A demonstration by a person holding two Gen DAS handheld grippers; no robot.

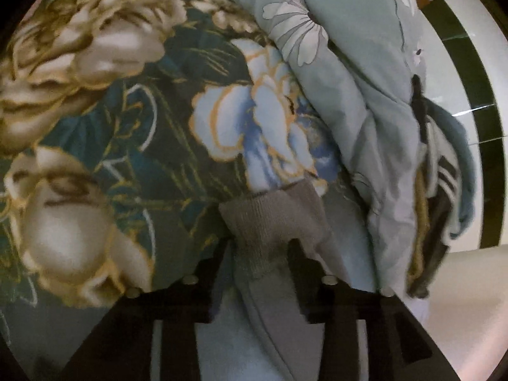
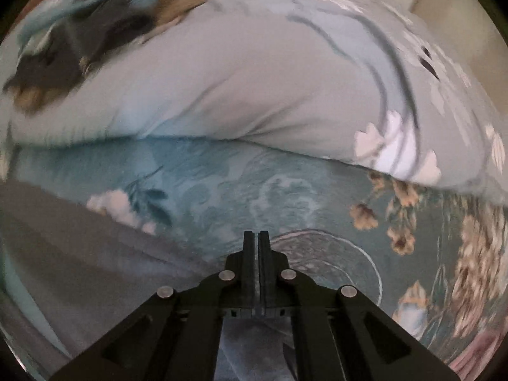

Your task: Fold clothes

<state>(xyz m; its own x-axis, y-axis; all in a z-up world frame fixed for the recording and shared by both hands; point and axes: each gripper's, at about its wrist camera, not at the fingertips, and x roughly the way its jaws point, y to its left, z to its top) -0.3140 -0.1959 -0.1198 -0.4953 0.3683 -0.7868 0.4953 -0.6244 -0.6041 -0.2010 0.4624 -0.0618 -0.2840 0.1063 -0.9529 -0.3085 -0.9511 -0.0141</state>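
My left tongs (image 1: 258, 247) straddle the grey ribbed knit cuff (image 1: 263, 219) unclamped, right tongs (image 2: 256, 238) clenched empty, so that cuff may slip onto the dark floral bedspread (image 1: 133, 127).

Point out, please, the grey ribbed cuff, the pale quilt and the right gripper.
grey ribbed cuff (image 1: 254, 222): left wrist view, middle of the ribbing.
pale quilt (image 2: 222, 95): right wrist view, plain top surface.
right gripper (image 2: 256, 236): right wrist view, tips of the closed jaws.

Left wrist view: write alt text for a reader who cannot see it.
A grey ribbed cuff lies between the open fingers of the left tool, over a dark teal floral bedsheet. To the right lies a pale blue quilt with white flowers.
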